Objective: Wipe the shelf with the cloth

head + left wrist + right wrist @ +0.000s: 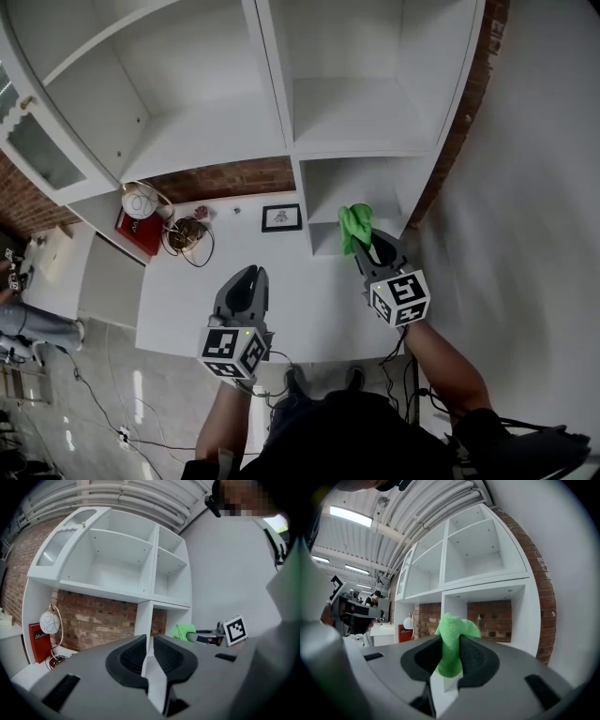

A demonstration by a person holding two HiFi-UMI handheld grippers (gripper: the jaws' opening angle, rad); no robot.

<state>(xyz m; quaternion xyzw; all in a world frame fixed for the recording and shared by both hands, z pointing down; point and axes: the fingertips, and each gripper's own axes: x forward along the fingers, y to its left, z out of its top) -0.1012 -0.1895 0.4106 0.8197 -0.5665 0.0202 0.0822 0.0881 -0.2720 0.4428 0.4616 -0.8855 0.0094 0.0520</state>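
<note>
right gripper (367, 246): jaws clamped on the green cloth (354, 225), which bunches past the tips.
left gripper (251, 276): jaws drawn almost together, nothing between, over the white counter (305, 286).
shelf (349, 178): low cubby just ahead of the cloth; contact unclear.
how: likely best to press the bunch flat on the board, sweep evenly and keep the clamp firm.

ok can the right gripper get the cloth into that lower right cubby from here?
Probably yes. The right gripper is clamped on the green cloth and sits just in front of the lower right cubby, whose front is open. Nothing shows between them.
</note>
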